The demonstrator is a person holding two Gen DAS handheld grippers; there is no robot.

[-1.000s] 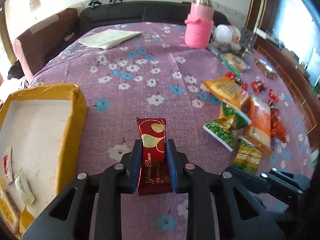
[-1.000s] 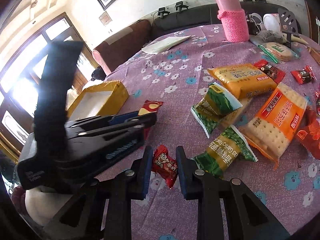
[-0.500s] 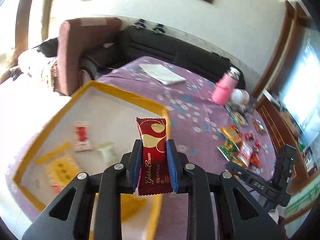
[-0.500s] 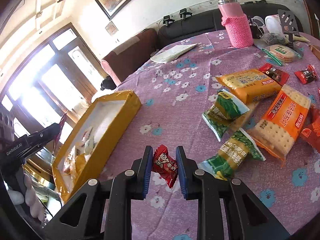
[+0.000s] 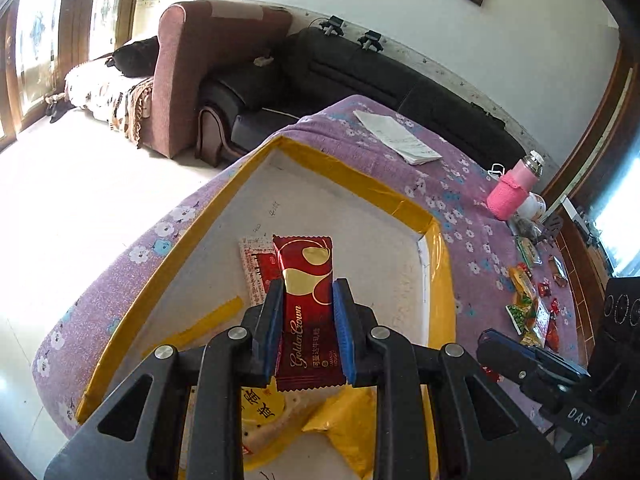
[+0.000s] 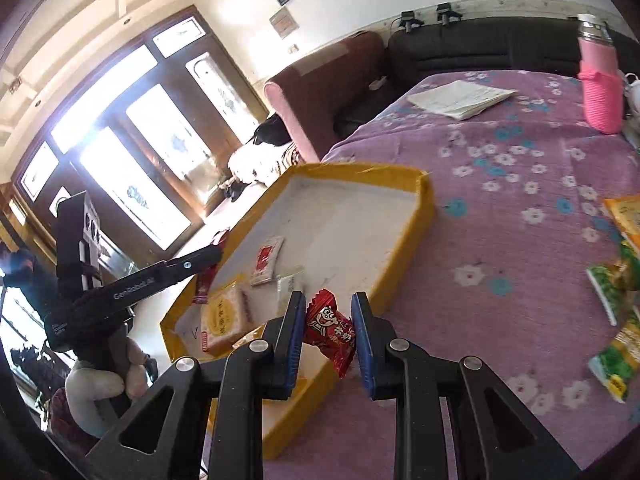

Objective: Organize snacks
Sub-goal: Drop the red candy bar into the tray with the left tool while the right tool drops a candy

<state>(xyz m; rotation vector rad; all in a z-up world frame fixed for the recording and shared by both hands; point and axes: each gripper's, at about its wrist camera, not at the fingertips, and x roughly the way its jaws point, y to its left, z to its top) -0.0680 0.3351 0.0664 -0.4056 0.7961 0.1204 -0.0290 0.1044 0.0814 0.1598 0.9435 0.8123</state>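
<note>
My left gripper (image 5: 307,292) is shut on a dark red Golden Crown wafer bar (image 5: 307,308) and holds it above the yellow-rimmed box (image 5: 344,168), which has a white floor. My right gripper (image 6: 327,307) is shut on a small red candy packet (image 6: 330,330) above the box's near right rim (image 6: 404,248). The box holds a red-and-white sachet (image 6: 267,260), a yellow biscuit pack (image 6: 226,318) and other small packets. The left gripper also shows in the right wrist view (image 6: 214,254), over the box's left rim.
Loose snack packs lie on the purple flowered tablecloth, to the right (image 5: 528,312) and in the right wrist view (image 6: 616,280). A pink bottle (image 6: 602,84) and white papers (image 6: 460,98) sit at the far side. Sofas stand behind the table. The table edge drops off left of the box.
Both grippers have moved left from the snack pile to the box, each keeping its snack. The left gripper now hangs lower over the box floor, and the right gripper has reached the box rim.
</note>
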